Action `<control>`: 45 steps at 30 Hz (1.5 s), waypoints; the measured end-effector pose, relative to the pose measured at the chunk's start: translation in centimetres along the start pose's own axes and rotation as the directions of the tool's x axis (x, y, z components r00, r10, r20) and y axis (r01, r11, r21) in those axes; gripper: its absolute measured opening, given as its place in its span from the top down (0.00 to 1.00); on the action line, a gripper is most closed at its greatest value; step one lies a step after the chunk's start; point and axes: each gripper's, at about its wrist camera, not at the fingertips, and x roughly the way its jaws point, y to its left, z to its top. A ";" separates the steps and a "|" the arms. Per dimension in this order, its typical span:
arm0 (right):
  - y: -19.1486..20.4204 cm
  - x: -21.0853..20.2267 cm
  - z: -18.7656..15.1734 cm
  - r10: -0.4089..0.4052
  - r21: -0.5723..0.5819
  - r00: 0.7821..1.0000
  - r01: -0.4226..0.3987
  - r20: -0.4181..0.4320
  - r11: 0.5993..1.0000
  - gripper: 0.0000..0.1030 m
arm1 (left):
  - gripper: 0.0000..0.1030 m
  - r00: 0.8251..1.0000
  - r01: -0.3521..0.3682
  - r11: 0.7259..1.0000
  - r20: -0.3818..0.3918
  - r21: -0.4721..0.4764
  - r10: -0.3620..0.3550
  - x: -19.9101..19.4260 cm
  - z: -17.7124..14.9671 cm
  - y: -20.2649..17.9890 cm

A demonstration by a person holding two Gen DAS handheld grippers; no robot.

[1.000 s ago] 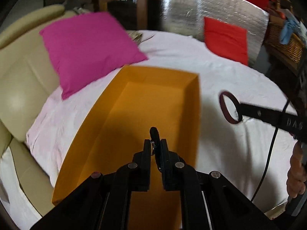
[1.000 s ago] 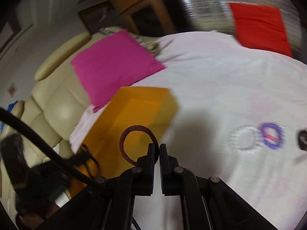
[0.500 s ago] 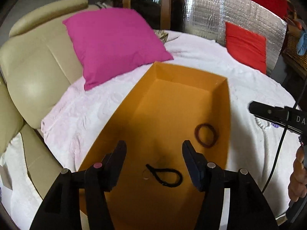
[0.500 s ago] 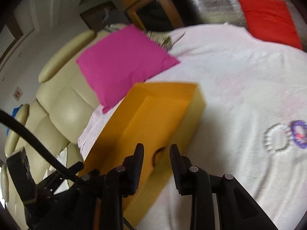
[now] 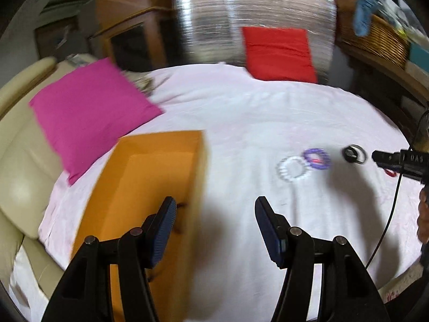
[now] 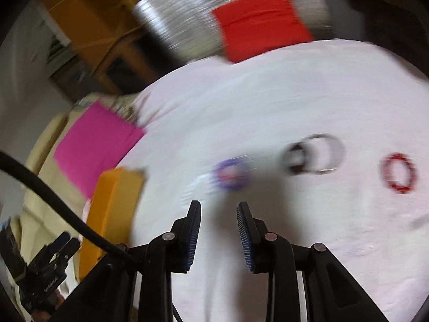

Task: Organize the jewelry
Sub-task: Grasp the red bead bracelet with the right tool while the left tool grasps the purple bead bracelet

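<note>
Four bracelets (image 6: 232, 175) loose on sheet; one box (image 5: 150, 187); both tools (image 5: 215, 228) (image 6: 219, 226) spread.

Left claw (image 5: 214, 220) gapes beside orange box (image 5: 150, 177).

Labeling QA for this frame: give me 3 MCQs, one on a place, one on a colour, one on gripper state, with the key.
1. Where does the purple bracelet lie?
A. in the orange box
B. on the white sheet
C. on the pink pillow

2. What colour is the ring-shaped piece farthest right in the right wrist view?
A. red
B. green
C. yellow

3. How do the two grippers stand?
A. both shut on jewelry
B. left shut, right open
C. both open and empty

Key: 1 B, it rests on the sheet beside the white bracelet, apart from the box. 2 A, the red bracelet. 3 C, the left gripper and right gripper show clear gaps with nothing between the fingers.
</note>
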 end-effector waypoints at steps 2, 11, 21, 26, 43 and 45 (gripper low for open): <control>-3.3 -1.5 0.9 -0.028 0.061 1.000 0.027 0.015 0.998 0.70 | 0.38 0.999 0.029 0.999 -0.015 0.028 -0.028 0.9 0.8 -2.3; -13.6 -5.5 2.5 -0.088 0.261 0.995 0.075 0.040 0.962 0.70 | 0.37 0.991 0.102 0.990 -0.092 0.093 -0.093 6.5 3.6 -11.7; -19.8 -4.0 3.2 -0.248 0.284 0.969 0.235 0.011 0.930 0.70 | 0.37 0.982 0.176 0.982 -0.089 0.067 -0.169 10.9 3.6 -14.0; -19.6 -1.5 3.3 -0.317 0.209 0.948 0.314 -0.019 0.926 0.71 | 0.37 0.975 0.217 0.975 -0.065 0.047 -0.213 13.0 4.1 -13.3; -15.8 0.6 3.2 -0.290 0.131 0.956 0.282 0.045 0.950 0.90 | 0.68 0.965 0.248 0.957 -0.125 0.152 -0.230 18.4 5.6 -15.2; -15.4 0.3 3.2 -0.266 0.134 0.962 0.256 0.059 0.957 0.90 | 0.82 0.949 0.298 0.946 -0.144 0.126 -0.279 18.3 5.6 -14.9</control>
